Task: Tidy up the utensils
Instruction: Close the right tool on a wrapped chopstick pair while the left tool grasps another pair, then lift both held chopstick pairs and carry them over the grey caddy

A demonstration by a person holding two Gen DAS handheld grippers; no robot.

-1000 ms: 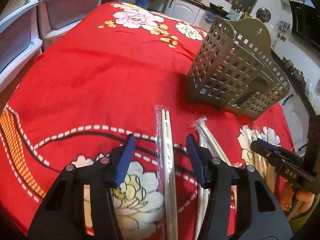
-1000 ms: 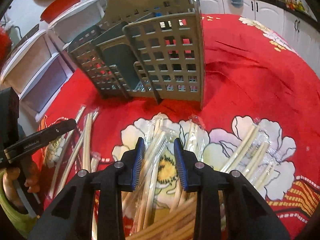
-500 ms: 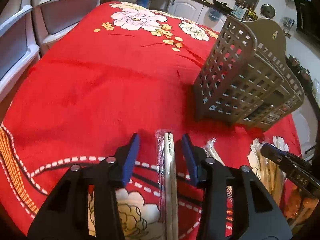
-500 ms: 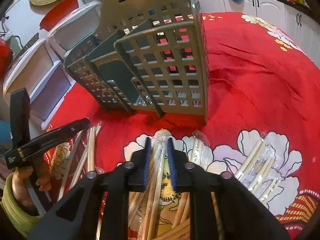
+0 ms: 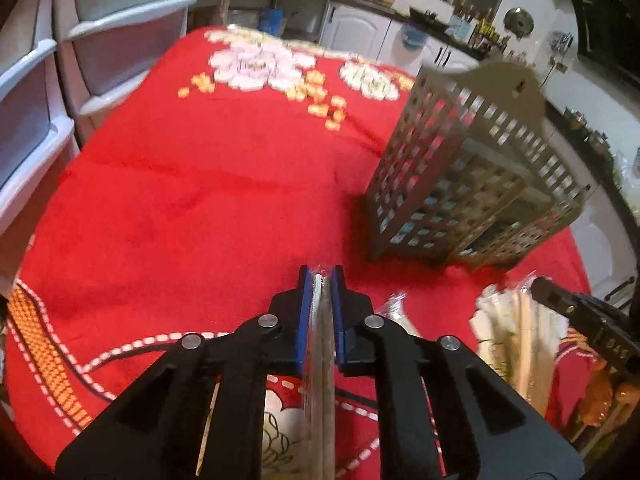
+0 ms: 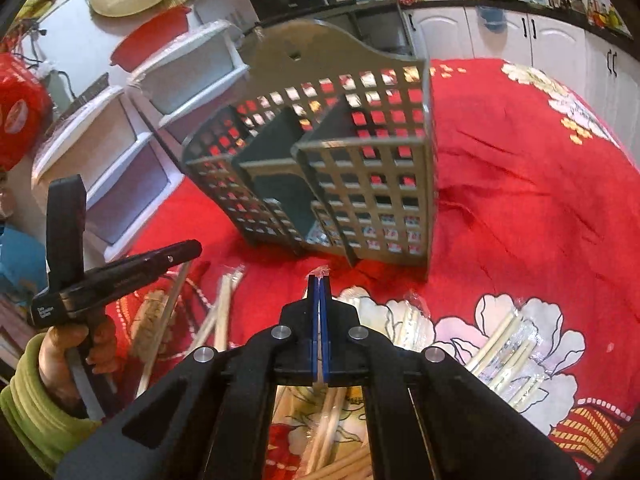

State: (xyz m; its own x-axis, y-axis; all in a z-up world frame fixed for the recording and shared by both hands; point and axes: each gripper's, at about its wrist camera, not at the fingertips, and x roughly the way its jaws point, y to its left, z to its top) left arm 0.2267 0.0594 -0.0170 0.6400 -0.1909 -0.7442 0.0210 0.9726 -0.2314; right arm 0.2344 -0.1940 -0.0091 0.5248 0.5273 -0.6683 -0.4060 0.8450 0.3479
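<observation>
A grey lattice utensil holder (image 5: 472, 184) with several compartments stands on the red flowered cloth; it also shows in the right wrist view (image 6: 332, 168). My left gripper (image 5: 321, 280) is shut on a plastic-wrapped pair of chopsticks (image 5: 320, 380), lifted above the cloth, left of the holder. My right gripper (image 6: 319, 284) is shut on another wrapped pair of chopsticks (image 6: 328, 424), in front of the holder. More wrapped chopsticks (image 6: 508, 340) lie loose on the cloth, some also in the left wrist view (image 5: 516, 332). The left gripper shows from the side in the right wrist view (image 6: 120, 272).
White plastic drawer units (image 5: 80, 60) stand along the table's left edge, also in the right wrist view (image 6: 140, 120). Kitchen cabinets (image 6: 540, 32) line the far wall. The red cloth (image 5: 200, 184) stretches bare left of the holder.
Both grippers closed on wrapped chopstick pairs and lifted them off the cloth. Both have moved closer to the holder.
</observation>
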